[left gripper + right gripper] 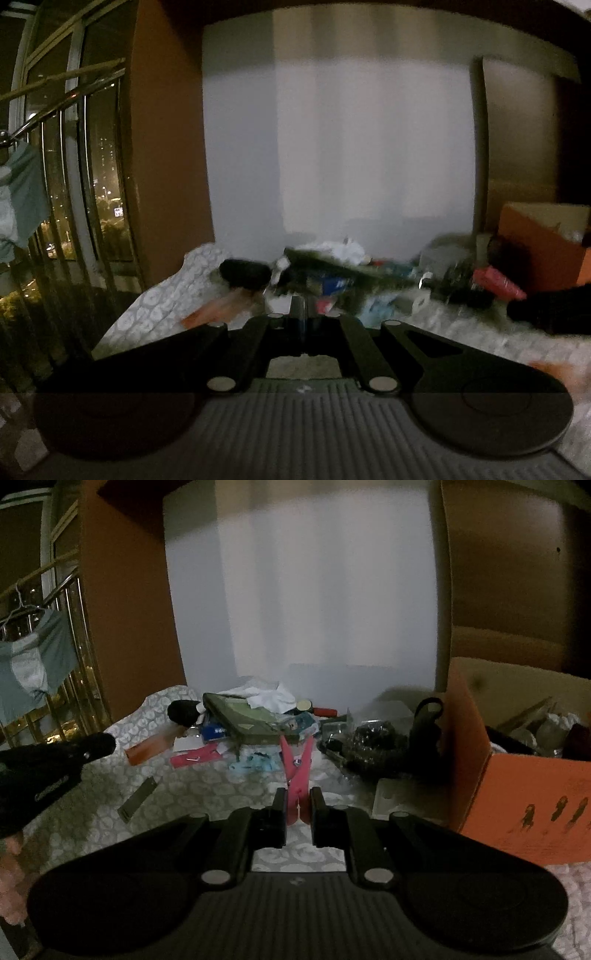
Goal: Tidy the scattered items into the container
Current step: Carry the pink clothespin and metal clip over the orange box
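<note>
Left wrist view, left to right: a window (pixel 92 166) with a metal railing (pixel 55 107) and grey-green cloth (pixel 22 199) hung on it; an orange-brown wall panel (pixel 166 129); a surface under a white patterned cover (pixel 159 306), whether bed or tabletop cannot be told. On it, blurred: a black rounded object (pixel 245 273), an orange flat piece (pixel 218 308), a heap of mixed clutter (pixel 332 273), a red-pink item (pixel 498 282), then the orange cardboard box (pixel 543 243) at far right. The left hand-held gripper (pixel 297 314) points slightly downward above the cover, jaws brought fully together; whether anything thin sits between them cannot be told through the blur. Right wrist view, left to right: the left hand-held gripper enters at the left edge, a dark tapered shape angled toward the clutter; a metal strip (pixel 138 799) lies flat on the cover; a pink packet (pixel 195 757) and a dark green flat case (pixel 251 720) with white cloth (pixel 269 696) behind it; the right hand-held gripper (pixel 298 814), tilted downward over the cover, jaws narrow and clamped on a pink clothespin (pixel 297 775). The clothespin is pinched at its near end, long axis running away from the camera, its two legs spreading into a V toward the clutter. A black looped object (pixel 428 720) stands just beside the box wall; the box, open-topped, already holds several items.
</note>
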The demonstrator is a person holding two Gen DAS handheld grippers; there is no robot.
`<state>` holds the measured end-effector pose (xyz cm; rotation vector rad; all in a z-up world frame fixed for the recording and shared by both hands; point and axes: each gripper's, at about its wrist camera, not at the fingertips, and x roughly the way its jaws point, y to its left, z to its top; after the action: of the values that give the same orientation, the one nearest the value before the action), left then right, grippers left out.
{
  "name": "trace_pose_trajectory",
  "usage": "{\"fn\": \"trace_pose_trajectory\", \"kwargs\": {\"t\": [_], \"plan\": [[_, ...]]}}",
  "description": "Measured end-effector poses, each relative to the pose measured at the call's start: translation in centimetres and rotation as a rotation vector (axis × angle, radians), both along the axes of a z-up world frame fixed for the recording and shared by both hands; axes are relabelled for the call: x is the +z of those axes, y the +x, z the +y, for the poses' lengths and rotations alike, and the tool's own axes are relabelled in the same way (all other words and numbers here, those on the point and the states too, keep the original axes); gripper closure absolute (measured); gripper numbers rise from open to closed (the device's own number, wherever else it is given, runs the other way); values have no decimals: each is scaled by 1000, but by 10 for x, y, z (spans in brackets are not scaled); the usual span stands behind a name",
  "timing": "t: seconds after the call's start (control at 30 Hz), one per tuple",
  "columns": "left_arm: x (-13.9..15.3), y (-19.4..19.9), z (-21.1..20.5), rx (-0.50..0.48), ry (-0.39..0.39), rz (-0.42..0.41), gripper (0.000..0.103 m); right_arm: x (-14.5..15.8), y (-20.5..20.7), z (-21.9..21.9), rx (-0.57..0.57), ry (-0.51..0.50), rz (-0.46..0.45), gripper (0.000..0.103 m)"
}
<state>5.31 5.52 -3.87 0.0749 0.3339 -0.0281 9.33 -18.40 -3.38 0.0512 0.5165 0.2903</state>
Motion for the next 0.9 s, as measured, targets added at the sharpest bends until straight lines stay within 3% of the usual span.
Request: {"fn": "trace_pose_trajectory", "kwargs": {"t": [0.33, 0.4, 0.47, 0.57, 0.63, 0.67, 0.77, 0.9], "plan": [[-23, 7, 30, 38, -8, 59, 98, -5, 6, 12, 25, 8, 14, 93], [-27, 16, 25, 35, -18, 77, 85, -5, 8, 13, 28, 8, 16, 93], [-32, 25, 21, 32, -21, 114, 51, -5, 8, 14, 26, 6, 16, 93], [-35, 36, 19, 36, -14, 185, 40, -3, 7, 13, 22, 0, 12, 93], [-37, 41, 20, 44, -31, 233, 44, -2, 7, 11, 17, -2, 11, 93], [-39, 44, 21, 55, -38, 263, 59, -2, 8, 10, 15, -2, 12, 93], [-43, 50, 30, 74, -101, 316, 84, -4, 11, 10, 17, -1, 18, 93], [-42, 41, 31, 80, -104, 298, 93, -7, 11, 12, 26, 1, 24, 93]]}}
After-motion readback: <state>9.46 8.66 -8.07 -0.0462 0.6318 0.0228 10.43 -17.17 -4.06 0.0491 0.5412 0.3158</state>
